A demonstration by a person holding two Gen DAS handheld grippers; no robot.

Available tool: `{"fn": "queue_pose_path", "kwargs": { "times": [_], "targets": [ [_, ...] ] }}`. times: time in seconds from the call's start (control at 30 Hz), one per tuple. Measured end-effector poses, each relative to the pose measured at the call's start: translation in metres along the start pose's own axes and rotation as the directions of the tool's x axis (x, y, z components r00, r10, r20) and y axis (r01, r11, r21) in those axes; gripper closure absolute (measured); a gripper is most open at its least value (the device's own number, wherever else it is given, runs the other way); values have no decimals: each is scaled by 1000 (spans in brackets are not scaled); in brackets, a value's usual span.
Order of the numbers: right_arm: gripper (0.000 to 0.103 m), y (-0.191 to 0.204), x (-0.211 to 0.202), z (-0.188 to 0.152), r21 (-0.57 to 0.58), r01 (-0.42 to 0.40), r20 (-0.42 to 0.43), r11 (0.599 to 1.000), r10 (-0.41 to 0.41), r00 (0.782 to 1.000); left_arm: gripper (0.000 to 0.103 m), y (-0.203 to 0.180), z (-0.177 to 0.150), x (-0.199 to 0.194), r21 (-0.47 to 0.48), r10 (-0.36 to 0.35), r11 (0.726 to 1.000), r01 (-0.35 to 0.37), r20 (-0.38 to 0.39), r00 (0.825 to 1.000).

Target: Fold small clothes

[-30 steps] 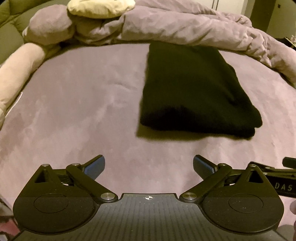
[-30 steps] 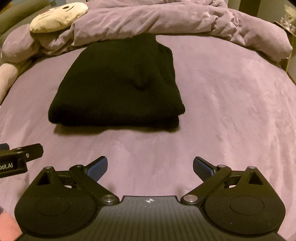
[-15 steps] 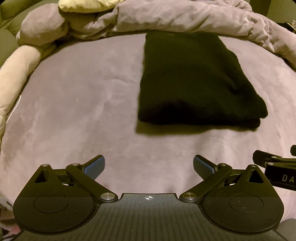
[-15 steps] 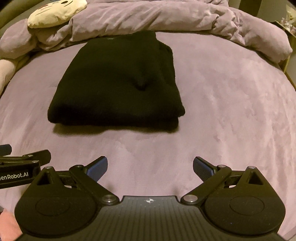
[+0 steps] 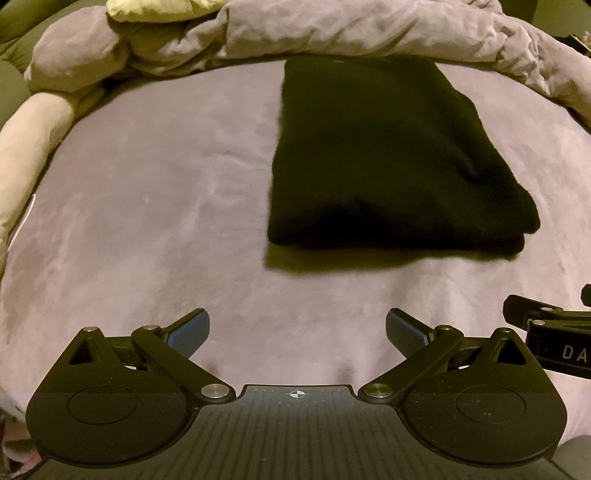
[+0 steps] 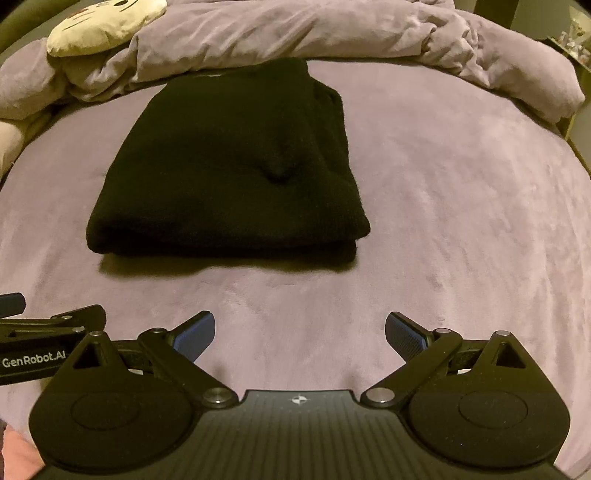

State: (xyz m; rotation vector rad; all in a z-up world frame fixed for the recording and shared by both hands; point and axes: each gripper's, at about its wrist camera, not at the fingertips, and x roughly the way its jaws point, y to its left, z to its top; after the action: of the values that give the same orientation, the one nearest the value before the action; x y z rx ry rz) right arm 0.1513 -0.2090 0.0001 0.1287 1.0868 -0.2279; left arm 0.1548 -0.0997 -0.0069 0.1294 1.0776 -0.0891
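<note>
We hold both grippers low over the purple bedsheet (image 5: 147, 206), side by side and well short of the black garment (image 5: 384, 158). The left gripper (image 5: 297, 330) has its fingers spread wide and empty, and so does the right gripper (image 6: 300, 332). The garment lies mid-bed as a tidy doubled rectangle, its thick folded edge nearest us, the rumpled duvet (image 6: 332, 33) behind it. It looks finished to us; if another fold is wanted, we should pinch both near corners together and lift evenly so the layers do not slide
</note>
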Motion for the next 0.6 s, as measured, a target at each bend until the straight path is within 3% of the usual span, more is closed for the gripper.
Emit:
{"fn": "queue_pose_path", "kwargs": {
  "times": [0.6],
  "targets": [
    [4, 0, -1, 0, 6, -10, 8, 1000, 10, 1000, 0, -5, 3, -3, 5, 13, 1000, -13, 13, 1000]
  ]
}}
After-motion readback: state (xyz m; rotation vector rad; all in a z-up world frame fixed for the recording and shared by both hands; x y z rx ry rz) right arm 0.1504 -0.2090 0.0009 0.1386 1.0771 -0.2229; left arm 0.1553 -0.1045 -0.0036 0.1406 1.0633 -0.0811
